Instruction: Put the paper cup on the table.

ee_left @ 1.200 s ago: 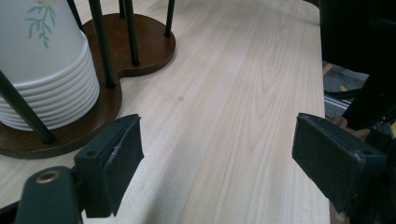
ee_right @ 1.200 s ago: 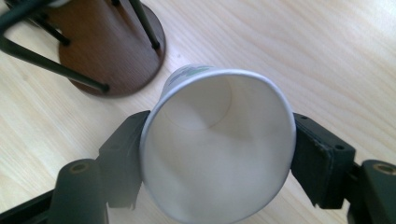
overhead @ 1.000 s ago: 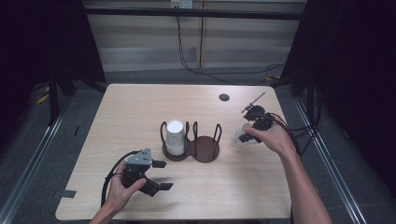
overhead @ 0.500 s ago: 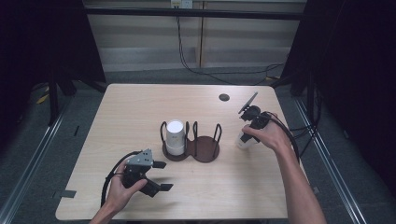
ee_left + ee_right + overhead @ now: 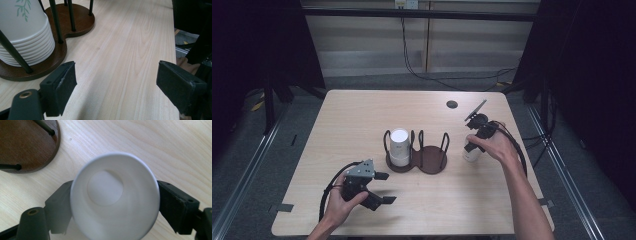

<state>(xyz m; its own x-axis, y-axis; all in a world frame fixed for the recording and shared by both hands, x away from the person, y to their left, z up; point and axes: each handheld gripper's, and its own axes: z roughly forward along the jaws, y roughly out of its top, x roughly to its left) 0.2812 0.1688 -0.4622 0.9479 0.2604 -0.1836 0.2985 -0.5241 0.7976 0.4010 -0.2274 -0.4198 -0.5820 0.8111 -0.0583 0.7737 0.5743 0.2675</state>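
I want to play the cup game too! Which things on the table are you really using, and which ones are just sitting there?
In use:
- single white cup, between the right gripper jaws, which have just been opening
- brown cup holder with its empty ring
- stack of white cups in its other ring

Just there:
- left gripper, open over bare table
- small dark disc

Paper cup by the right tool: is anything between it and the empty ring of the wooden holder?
Nothing visible. The paper cup stands on bare table just right of the holder's empty ring; only the ring's own upright wires rise on that side.
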